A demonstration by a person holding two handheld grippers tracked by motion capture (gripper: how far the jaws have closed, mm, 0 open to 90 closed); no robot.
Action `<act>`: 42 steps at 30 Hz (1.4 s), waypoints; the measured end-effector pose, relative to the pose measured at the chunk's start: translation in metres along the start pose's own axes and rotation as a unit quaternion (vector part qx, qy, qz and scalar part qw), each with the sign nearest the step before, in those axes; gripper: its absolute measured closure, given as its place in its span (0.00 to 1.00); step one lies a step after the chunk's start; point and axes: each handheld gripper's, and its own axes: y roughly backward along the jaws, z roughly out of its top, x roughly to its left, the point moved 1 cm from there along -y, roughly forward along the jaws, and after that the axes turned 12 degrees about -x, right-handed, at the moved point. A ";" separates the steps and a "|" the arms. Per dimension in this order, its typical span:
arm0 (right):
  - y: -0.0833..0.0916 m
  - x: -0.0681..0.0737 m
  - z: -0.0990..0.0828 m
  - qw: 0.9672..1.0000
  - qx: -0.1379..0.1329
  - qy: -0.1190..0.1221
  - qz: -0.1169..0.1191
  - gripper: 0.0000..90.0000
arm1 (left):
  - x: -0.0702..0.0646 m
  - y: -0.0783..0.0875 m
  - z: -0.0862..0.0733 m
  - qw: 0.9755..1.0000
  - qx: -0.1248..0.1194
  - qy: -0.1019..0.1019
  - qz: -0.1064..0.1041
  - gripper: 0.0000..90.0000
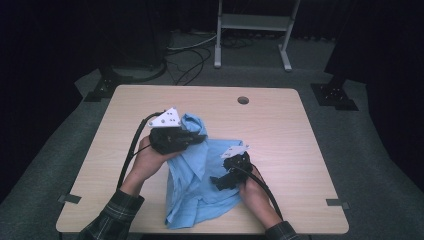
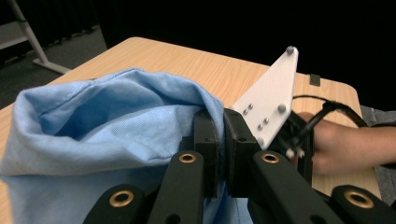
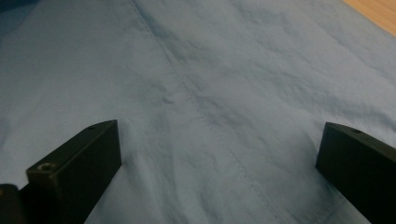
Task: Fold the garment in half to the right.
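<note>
Forearms low; our left gripper [image 2: 223, 140] pinching raised fold of blue shirt [image 1: 200, 185], which lies mid-table [image 1: 290, 130]. Our right gripper [image 3: 219, 172] spread wide, hovering over flat cloth. We risk fold slipping: thin fabric, shallow bite.

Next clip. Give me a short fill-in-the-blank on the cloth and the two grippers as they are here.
1. The left gripper is shut on the ____ shirt.
2. The right gripper has its jaws ____ above the shirt.
3. The shirt lies on a ____ table.

Missing words: blue; open; wooden
</note>
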 end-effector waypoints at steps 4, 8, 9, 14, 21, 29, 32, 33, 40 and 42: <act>-0.006 0.002 0.005 1.000 0.001 0.005 0.007 0.00 | 0.002 -0.008 -0.004 1.000 0.001 0.008 0.000 0.95; -0.007 0.001 0.005 1.000 0.002 0.010 0.017 0.00 | 0.005 -0.011 -0.006 1.000 0.001 0.013 0.000 0.95; -0.005 -0.001 0.004 1.000 0.004 0.016 0.026 0.00 | 0.006 -0.011 -0.006 1.000 0.000 0.012 0.000 0.95; 0.024 -0.022 -0.009 0.999 0.007 0.035 0.038 0.04 | 0.009 -0.006 -0.008 1.000 0.000 0.015 0.003 0.95; 0.047 -0.035 -0.021 0.995 -0.010 0.054 0.079 0.05 | 0.010 -0.003 -0.010 1.000 -0.002 0.018 0.007 0.95; 0.043 -0.042 -0.029 0.991 0.000 0.064 0.115 0.04 | 0.011 -0.004 -0.012 1.000 -0.003 0.019 0.007 0.95; 0.040 -0.039 -0.028 0.991 0.002 0.071 0.116 0.00 | 0.011 -0.005 -0.010 1.000 -0.004 0.019 0.006 0.95; 0.039 -0.037 -0.028 0.991 0.002 0.071 0.115 0.00 | 0.011 -0.006 -0.010 1.000 -0.003 0.019 0.005 0.95; 0.018 -0.029 -0.012 0.989 0.008 0.081 0.121 0.00 | 0.008 -0.014 -0.004 1.000 -0.005 0.017 0.005 0.95; 0.010 -0.024 -0.007 0.989 0.004 0.081 0.125 0.00 | 0.006 -0.020 -0.004 1.000 -0.002 0.018 0.003 0.95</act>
